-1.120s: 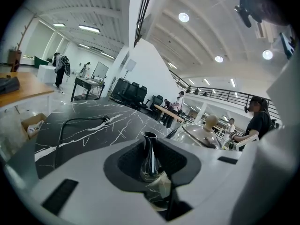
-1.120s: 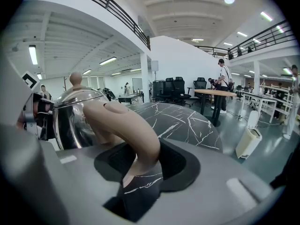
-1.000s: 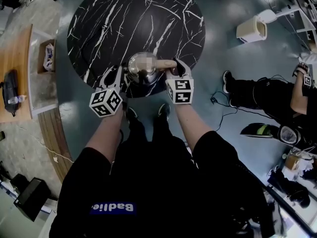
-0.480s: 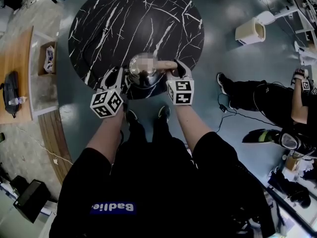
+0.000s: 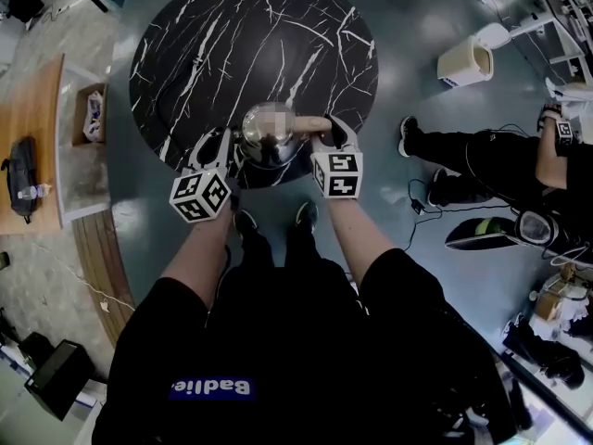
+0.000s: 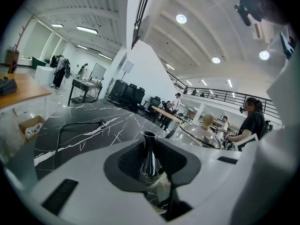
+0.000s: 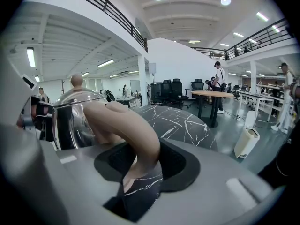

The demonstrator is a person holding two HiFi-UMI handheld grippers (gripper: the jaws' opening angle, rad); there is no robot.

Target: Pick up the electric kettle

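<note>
While fingers (image 6: 127, 161) clamp spout (image 6: 149, 154), handle (image 7: 138, 134), kettle (image 5: 269, 139) between

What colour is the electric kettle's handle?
Beige. The handle shows best in the right gripper view, clamped between that gripper's jaws.

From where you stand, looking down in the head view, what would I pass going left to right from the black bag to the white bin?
black bag → cardboard box → left hand-held gripper → electric kettle → right hand-held gripper → white bin
</note>
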